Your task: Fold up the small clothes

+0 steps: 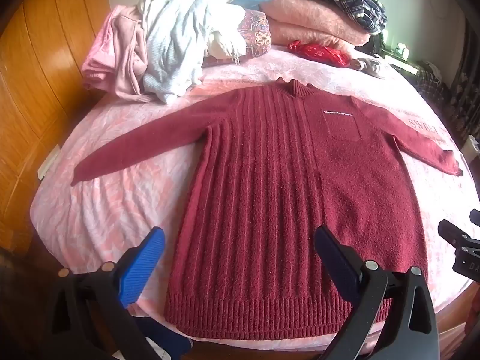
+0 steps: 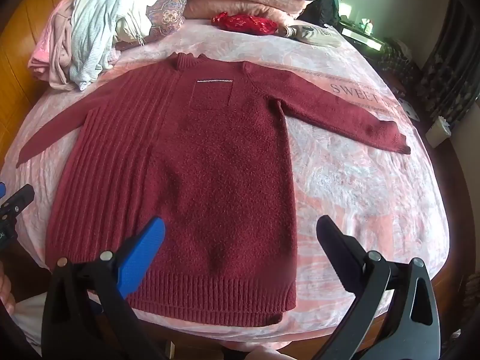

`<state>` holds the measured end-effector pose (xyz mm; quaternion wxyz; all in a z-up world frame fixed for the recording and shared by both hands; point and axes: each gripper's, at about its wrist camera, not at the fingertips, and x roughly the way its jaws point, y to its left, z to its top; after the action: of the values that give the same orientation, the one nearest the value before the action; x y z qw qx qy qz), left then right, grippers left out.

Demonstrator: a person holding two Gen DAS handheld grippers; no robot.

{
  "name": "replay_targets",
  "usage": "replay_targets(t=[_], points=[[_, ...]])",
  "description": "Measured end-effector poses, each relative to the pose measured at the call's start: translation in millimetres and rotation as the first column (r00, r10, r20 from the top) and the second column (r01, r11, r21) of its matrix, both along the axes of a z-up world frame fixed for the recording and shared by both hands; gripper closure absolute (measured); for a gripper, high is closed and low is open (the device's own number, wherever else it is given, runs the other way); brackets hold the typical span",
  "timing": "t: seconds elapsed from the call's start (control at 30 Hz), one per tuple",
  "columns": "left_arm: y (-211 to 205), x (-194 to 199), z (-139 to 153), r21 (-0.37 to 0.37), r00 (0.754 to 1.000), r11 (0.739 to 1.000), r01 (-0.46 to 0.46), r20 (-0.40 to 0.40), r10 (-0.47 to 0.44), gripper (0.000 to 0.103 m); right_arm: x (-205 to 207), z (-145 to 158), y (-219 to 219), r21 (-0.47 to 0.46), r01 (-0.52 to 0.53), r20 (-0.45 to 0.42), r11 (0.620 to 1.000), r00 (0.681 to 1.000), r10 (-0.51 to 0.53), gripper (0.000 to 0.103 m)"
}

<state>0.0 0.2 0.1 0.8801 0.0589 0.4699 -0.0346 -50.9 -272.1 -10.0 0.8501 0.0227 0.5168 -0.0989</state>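
A fuzzy maroon sweater lies flat, sleeves spread, on my pink bedspread, half ribbed, half nubbly. My left gripper and right gripper hang released above its ribbed hem. Only the right view shows the bedspread's "SWEET" lettering whole, beyond the sweater's sleeve.

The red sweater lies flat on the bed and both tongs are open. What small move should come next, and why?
Probably the left tongs should go to the left sleeve to fold it inward. The sweater lies spread flat, both sleeves out, nothing folded, and the right tongs also hold nothing.
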Motion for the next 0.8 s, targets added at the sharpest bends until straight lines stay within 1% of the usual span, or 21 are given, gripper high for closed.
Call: replay_targets(t=[0.07,0.17,0.33,0.47,0.6,0.8], points=[[-0.2,0.0,0.0,0.003,1.000,1.000,0.002,0.001,-0.002,0.004,-1.1,-1.1,-0.6,-0.007,-0.004,0.003,1.000,1.000,0.004,0.003],[0.7,0.0,1.0,0.004,1.000,1.000,0.002,0.012,-0.002,0.004,1.2,0.3,1.0,0.007,0.000,0.005,1.000,1.000,0.000,0.003],[10.7,2.9,8.8,-0.024,0.999,1.000,-0.008,0.034,0.009,0.004,0.9,4.6,-3.0,0.029,0.006,0.015,1.000,1.000,-0.006,0.003],[2.6,-1.8,11.1,-0.027,0.999,0.999,-0.021,0.041,0.022,0.004,-2.1,4.0,-6.8,0.050,0.008,0.032,0.999,0.999,-0.009,0.003],[1.6,-3.4,12.3,-0.028,0.999,0.999,-0.016,0.043,0.017,0.004,-1.5,5.1,-7.7,0.056,0.016,0.038,0.998,0.999,-0.019,0.003],[1.2,-5.8,12.7,-0.029,0.999,1.000,-0.011,0.044,0.012,0.004,-0.8,3.5,-5.7,0.032,0.020,0.030,0.999,0.999,-0.021,0.003]])
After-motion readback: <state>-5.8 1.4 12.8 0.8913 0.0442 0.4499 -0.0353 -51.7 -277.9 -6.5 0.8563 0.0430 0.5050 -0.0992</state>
